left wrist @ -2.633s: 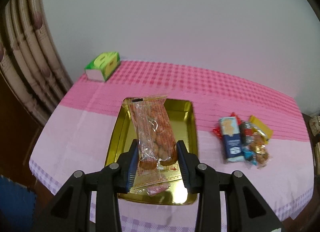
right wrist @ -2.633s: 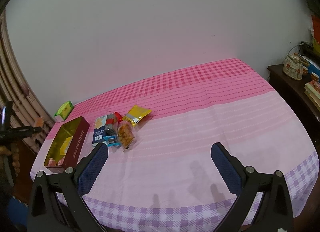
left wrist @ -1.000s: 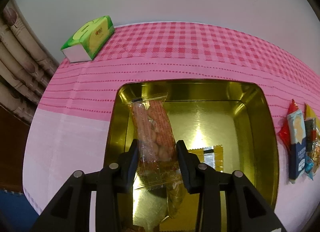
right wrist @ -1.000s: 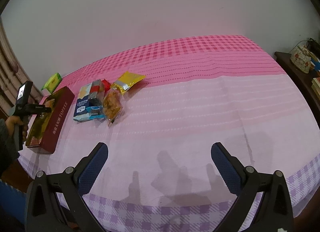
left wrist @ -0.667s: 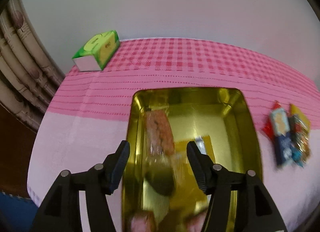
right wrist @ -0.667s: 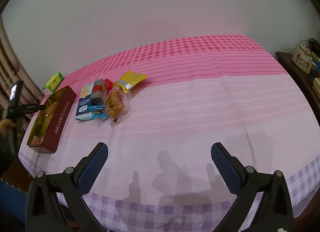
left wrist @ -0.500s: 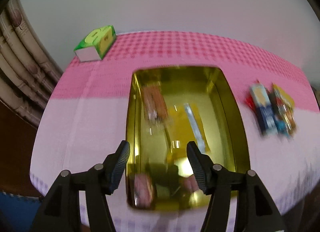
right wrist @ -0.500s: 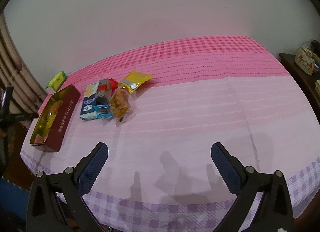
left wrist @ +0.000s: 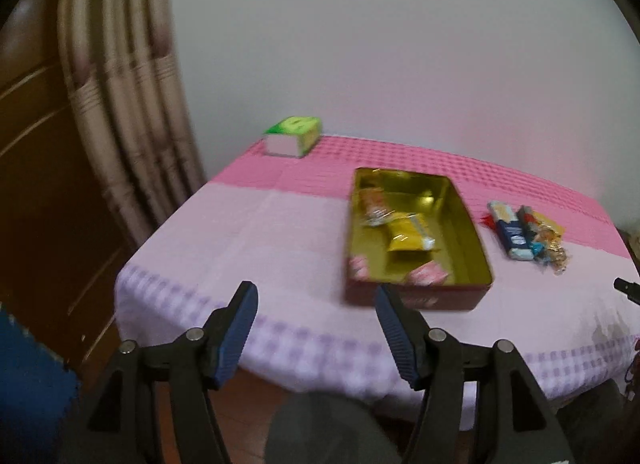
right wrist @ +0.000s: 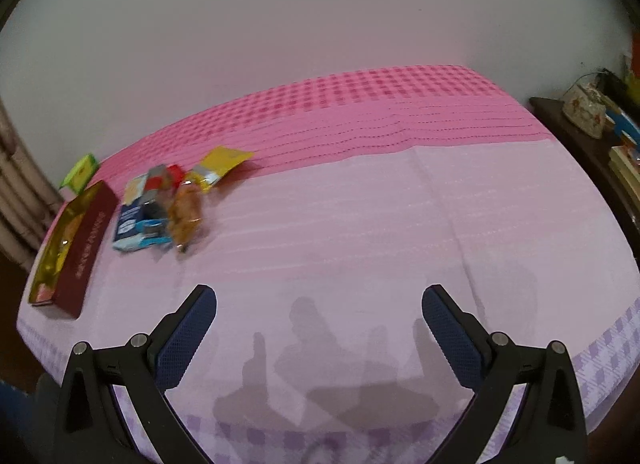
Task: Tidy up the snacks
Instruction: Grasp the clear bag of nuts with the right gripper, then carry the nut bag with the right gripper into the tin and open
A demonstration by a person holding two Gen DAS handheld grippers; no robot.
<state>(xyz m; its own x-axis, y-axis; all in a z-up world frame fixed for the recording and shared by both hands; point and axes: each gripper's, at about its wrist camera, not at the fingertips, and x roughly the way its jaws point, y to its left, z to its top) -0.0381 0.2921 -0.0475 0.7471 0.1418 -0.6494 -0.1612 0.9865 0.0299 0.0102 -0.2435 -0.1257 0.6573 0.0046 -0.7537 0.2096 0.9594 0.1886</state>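
Observation:
A red tin with a gold inside (left wrist: 416, 298) stands open on the pink tablecloth. In it lie an orange biscuit pack (left wrist: 372, 201), a yellow packet (left wrist: 408, 232) and pink sweets (left wrist: 426, 276). My left gripper (left wrist: 314, 292) hovers back from the table's near edge, left of the tin; its jaws are opening with nothing between them. To the right of the tin lies a pile of loose snacks (left wrist: 524, 236). My right gripper (right wrist: 320, 300) is open and bare above the cloth, with the pile (right wrist: 168, 207), a yellow packet (right wrist: 222, 161) and the tin (right wrist: 86, 240) far to its left.
A green tissue box (left wrist: 294, 135) sits at the table's far left corner, next to a curtain (left wrist: 120, 103). A dark side table with a patterned pot (right wrist: 584, 111) and books stands beyond the right edge. The cloth (right wrist: 400, 223) in front of my right gripper is bare.
My left gripper let go of the biscuit pack inside the tin, opened, and drew back up and to the left, off the table's edge. The right gripper hardly moved.

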